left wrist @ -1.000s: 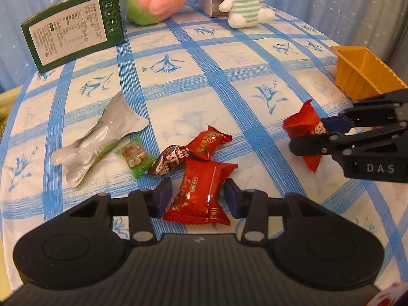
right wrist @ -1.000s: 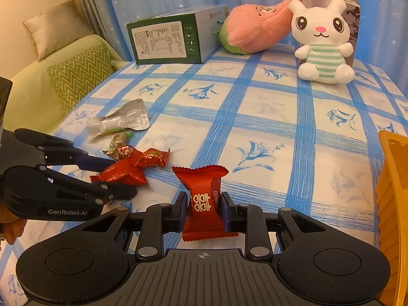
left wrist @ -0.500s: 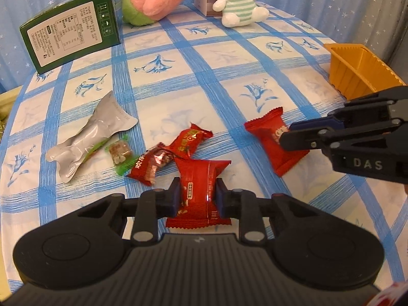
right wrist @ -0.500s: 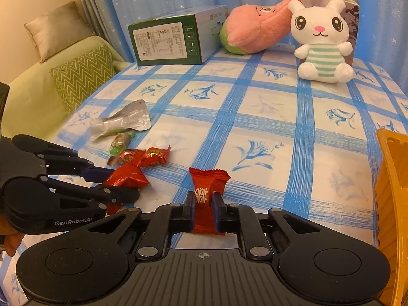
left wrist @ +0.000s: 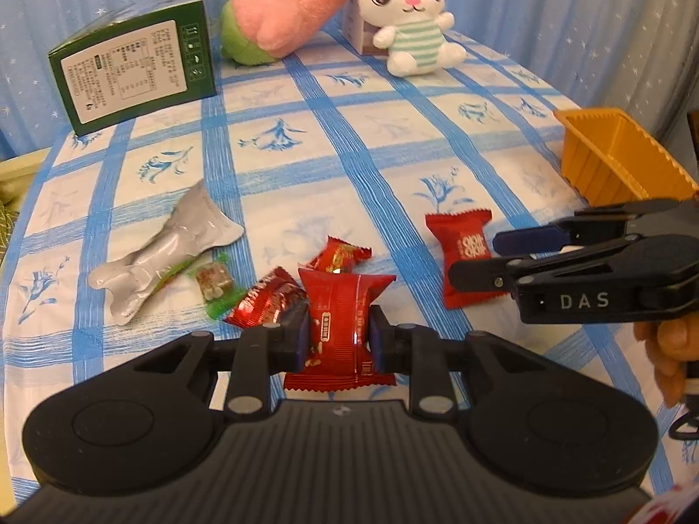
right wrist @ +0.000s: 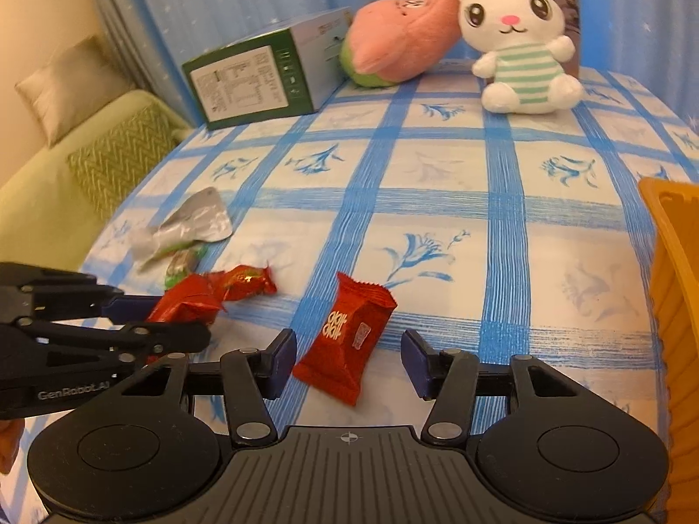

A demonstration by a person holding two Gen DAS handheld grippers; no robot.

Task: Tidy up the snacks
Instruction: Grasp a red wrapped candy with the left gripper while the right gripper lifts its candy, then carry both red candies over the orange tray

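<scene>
My left gripper [left wrist: 338, 336] is shut on a red snack packet [left wrist: 345, 305], pads pressing both its sides. Beside it lie two small red candies [left wrist: 340, 255] [left wrist: 266, 303], a green-wrapped candy [left wrist: 214, 281] and a silver pouch [left wrist: 166, 253]. The jaws of my right gripper [right wrist: 348, 362] are opening. A red packet with a white logo [right wrist: 345, 332] lies tilted on the cloth between them, clear of both pads. The orange basket [right wrist: 673, 305] stands at the right edge. In the left wrist view the right gripper [left wrist: 476, 255] sits over that logo packet [left wrist: 463, 236].
A green box [left wrist: 131, 74], a pink plush [left wrist: 284, 13] and a white rabbit plush [left wrist: 410, 22] stand at the back of the blue checked tablecloth [left wrist: 349, 153]. A green sofa with a cushion [right wrist: 87, 161] lies beyond the table's left edge. A hand [left wrist: 668, 349] holds the right gripper.
My left gripper closed on the red packet. My right gripper squeezed the logo packet, then let go of it; the packet now lies tilted between the spread jaws.
</scene>
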